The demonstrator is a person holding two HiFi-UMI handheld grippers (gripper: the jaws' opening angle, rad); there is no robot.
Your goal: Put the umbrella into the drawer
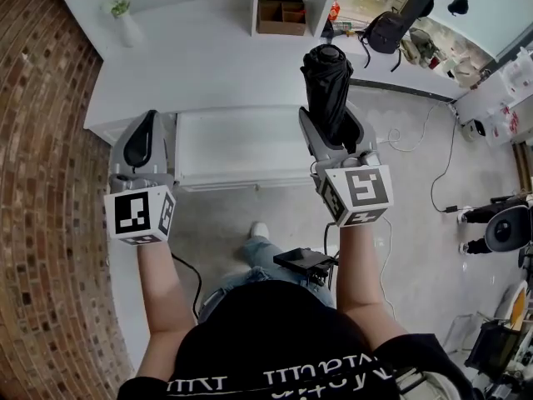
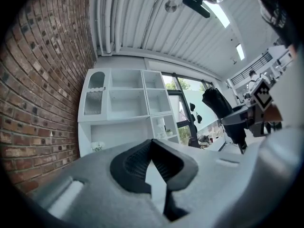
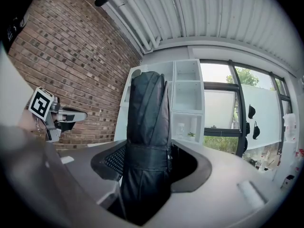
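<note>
A folded black umbrella stands upright between the jaws of my right gripper, which is shut on it. In the right gripper view the umbrella fills the gap between the pads of the right gripper, its strap at pad level. My left gripper is held beside it to the left, shut with nothing in it. In the left gripper view its tips meet. Both grippers hover in front of a white cabinet whose drawer lies between them. I cannot tell whether the drawer is open.
A white countertop runs behind the drawer, with a small vase and a shelf unit holding a brown box. A brick wall bounds the left. A black backpack and cables lie to the right.
</note>
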